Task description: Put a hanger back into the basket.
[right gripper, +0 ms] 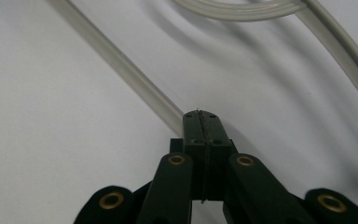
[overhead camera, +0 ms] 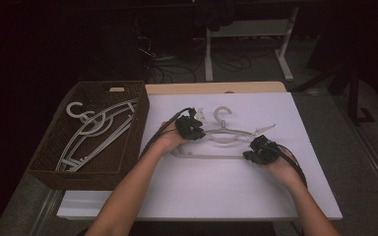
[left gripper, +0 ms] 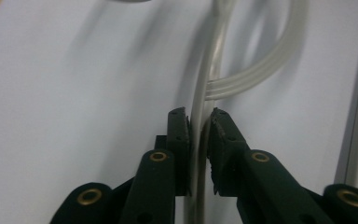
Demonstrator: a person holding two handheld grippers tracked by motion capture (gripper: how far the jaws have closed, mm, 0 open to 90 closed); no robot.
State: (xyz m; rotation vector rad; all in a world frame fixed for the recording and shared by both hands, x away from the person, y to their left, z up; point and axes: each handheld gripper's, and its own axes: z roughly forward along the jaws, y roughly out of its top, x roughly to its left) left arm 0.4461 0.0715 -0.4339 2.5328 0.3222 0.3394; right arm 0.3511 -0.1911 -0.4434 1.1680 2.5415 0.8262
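We saw the left gripper (left gripper: 199,122) nearly closed, its pads on either side of a thin bar of the white hanger (overhead camera: 225,136), touching or almost so. The right gripper (right gripper: 200,114) was fully closed; its tips sat against the hanger's straight lower bar (right gripper: 121,63), and we couldn't tell whether they pinched anything or only pressed on it. The hanger lay flat on the white board (overhead camera: 216,196), middle of the table, just right of the brown basket (overhead camera: 88,177) holding other hangers (overhead camera: 93,130).

Risks, as we judged them: the left grip sat on a narrow, smooth, curved strip, so a lift could let it slide or twist out. With the right tips possibly gripping nothing, the hanger's far end could drag, swing and catch the basket rim. The gripper cables (overhead camera: 165,129) trailing beside the hanger could snag its hook (overhead camera: 221,113).
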